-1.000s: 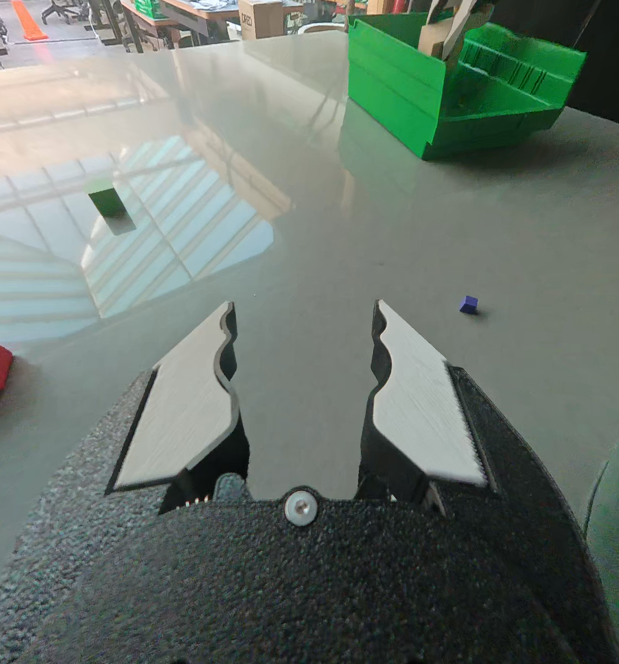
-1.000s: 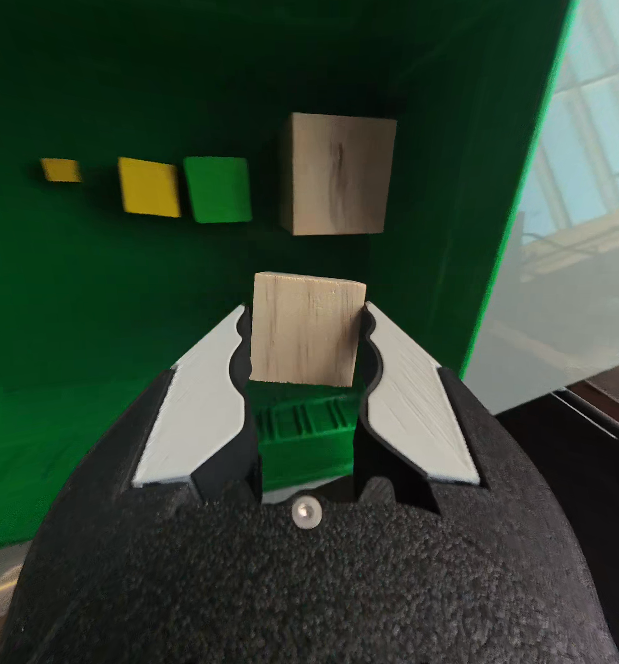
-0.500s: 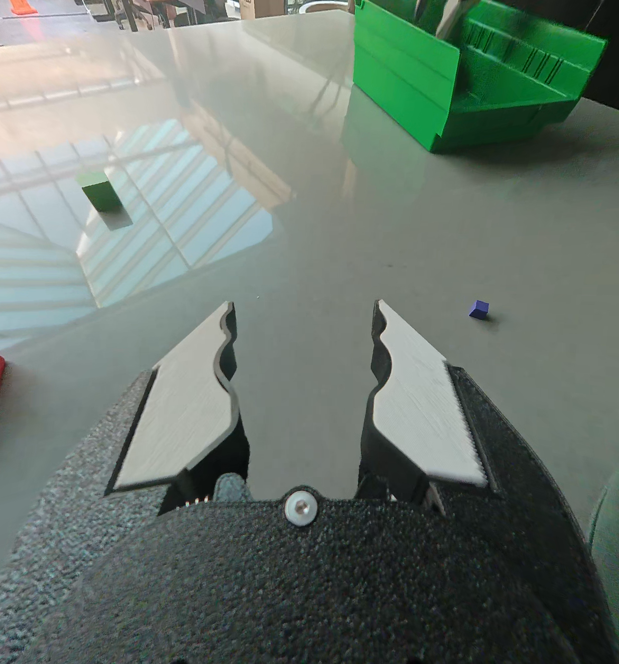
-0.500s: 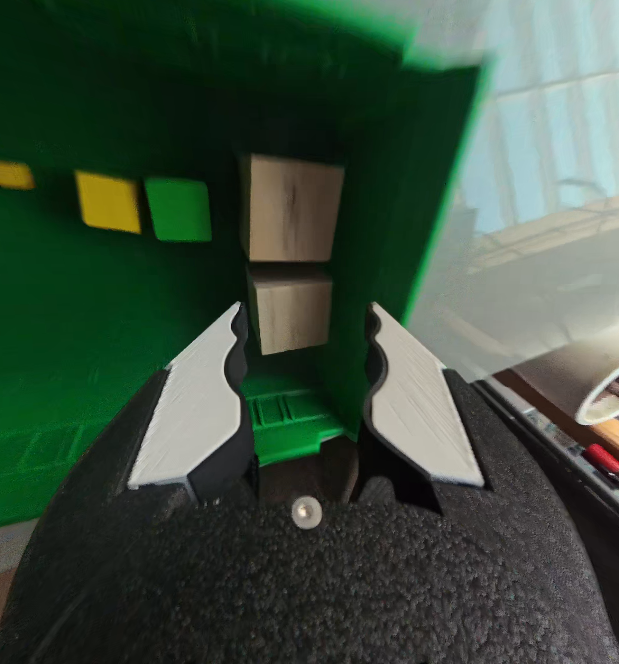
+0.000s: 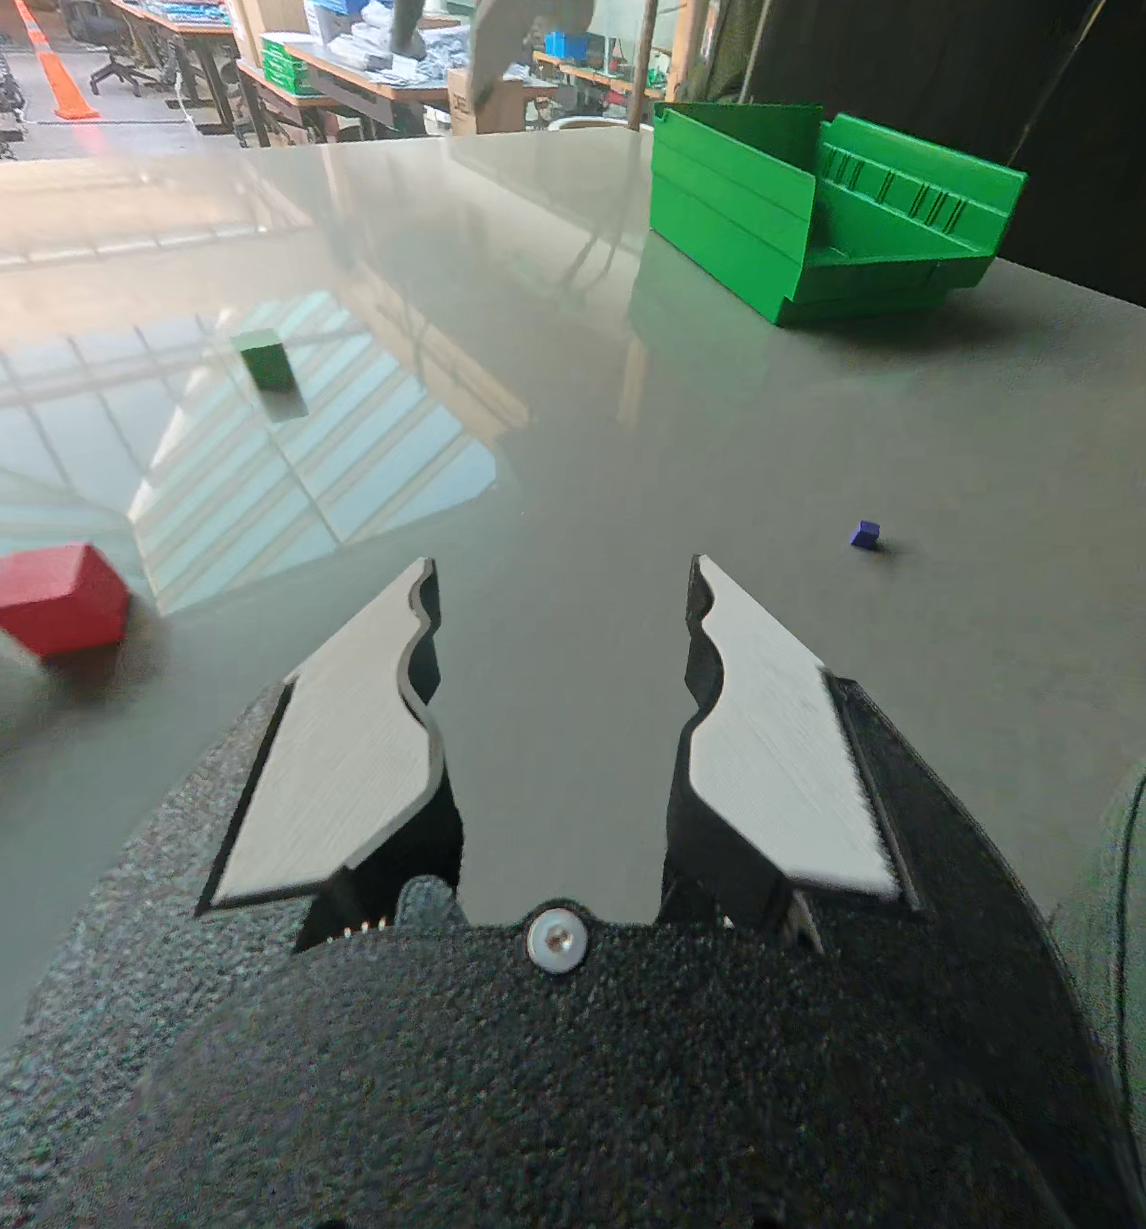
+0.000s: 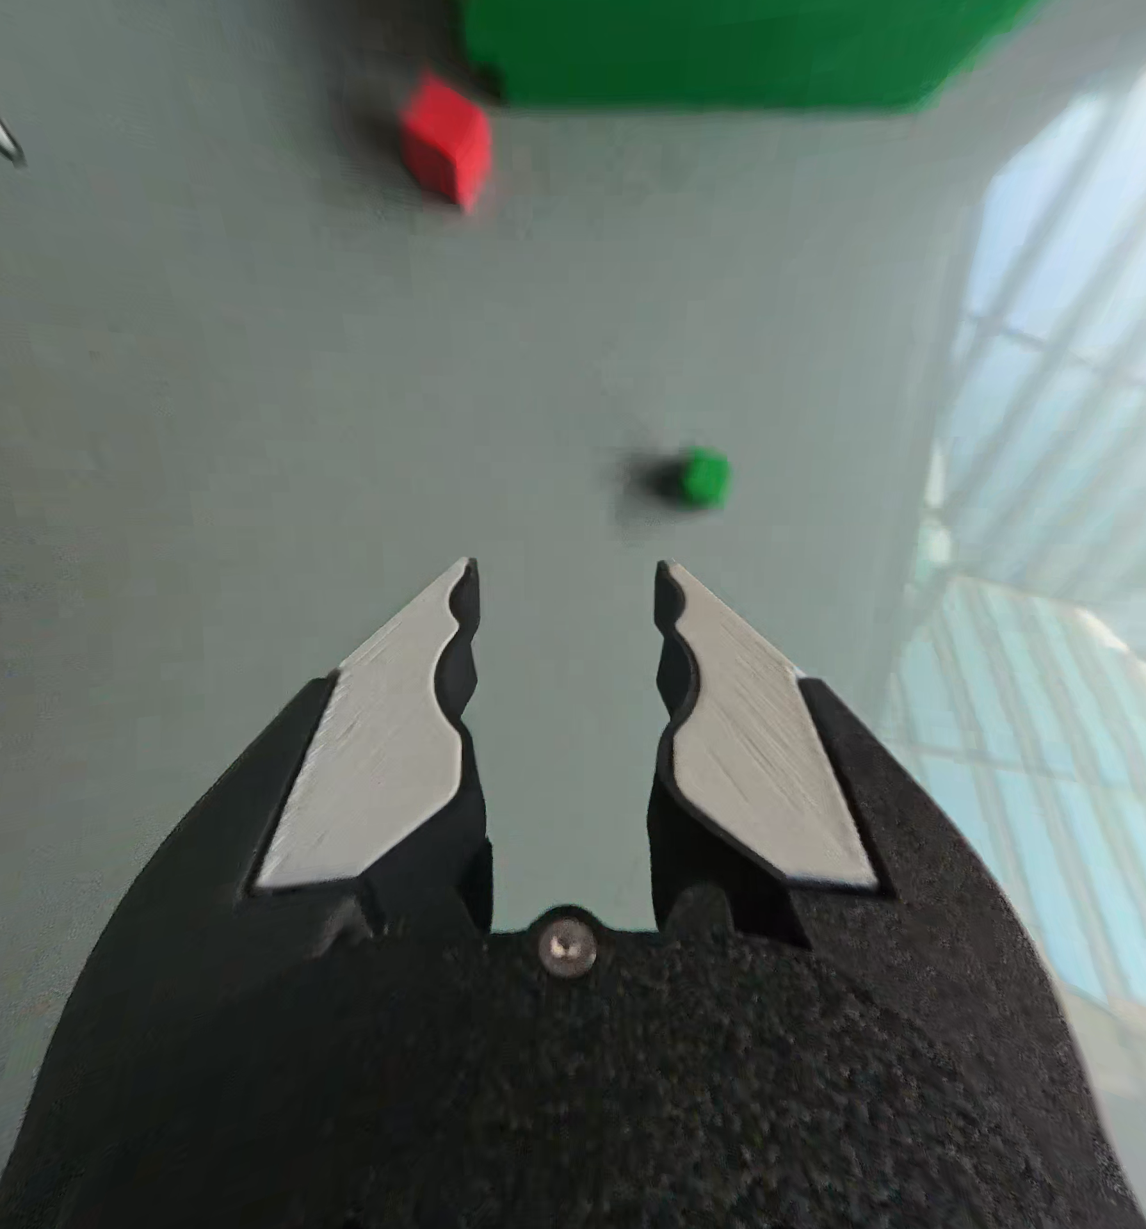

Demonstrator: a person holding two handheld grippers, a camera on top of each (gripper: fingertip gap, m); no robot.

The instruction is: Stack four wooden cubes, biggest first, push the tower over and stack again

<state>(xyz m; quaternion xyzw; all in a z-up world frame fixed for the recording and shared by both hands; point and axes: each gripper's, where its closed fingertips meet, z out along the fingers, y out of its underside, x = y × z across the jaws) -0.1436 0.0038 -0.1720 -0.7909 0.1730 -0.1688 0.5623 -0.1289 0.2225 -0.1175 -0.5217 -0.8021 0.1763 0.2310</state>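
Just beyond right tongs (image 6: 566, 565), green block (image 6: 705, 477).

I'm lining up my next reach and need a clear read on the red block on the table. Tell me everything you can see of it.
The red cube-shaped block looks like painted wood or matte plastic, with sharp edges and plain faces. It sits flat on the glossy grey table, turned so one corner faces the left wrist camera. Nothing touches it: it lies off to the left of the open left gripper. The blurred right wrist view shows it far ahead of the open right gripper, close to a green bin.
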